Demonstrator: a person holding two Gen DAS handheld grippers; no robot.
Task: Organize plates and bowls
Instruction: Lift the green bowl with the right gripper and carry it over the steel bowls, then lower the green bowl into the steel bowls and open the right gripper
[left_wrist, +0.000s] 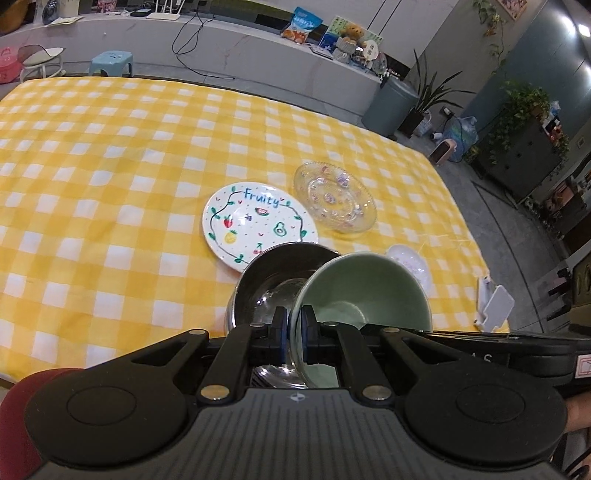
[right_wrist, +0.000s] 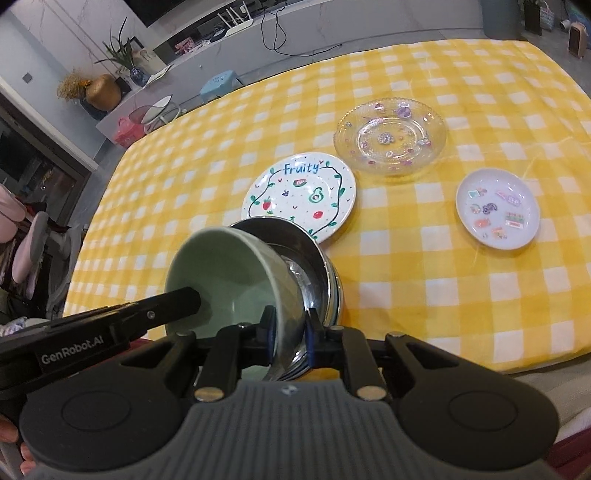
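My left gripper (left_wrist: 293, 328) is shut on the rim of a green bowl (left_wrist: 364, 291), held tilted over a steel bowl (left_wrist: 269, 280). My right gripper (right_wrist: 290, 326) is shut on the opposite rim of the green bowl (right_wrist: 225, 273), which leans against the steel bowl (right_wrist: 314, 266). The left gripper's finger (right_wrist: 177, 302) reaches into the green bowl in the right wrist view. Behind lie a white "Fruity" plate (left_wrist: 255, 221) (right_wrist: 299, 192), a clear glass plate (left_wrist: 334, 195) (right_wrist: 391, 138) and a small white sticker plate (right_wrist: 496, 212) (left_wrist: 410, 264).
A yellow checked cloth (left_wrist: 110, 184) (right_wrist: 424, 280) covers the table. A white object (left_wrist: 495, 306) sits at the table's right edge. A grey bin (left_wrist: 389, 105) and plants stand beyond the table; stools (left_wrist: 110, 61) stand at the back.
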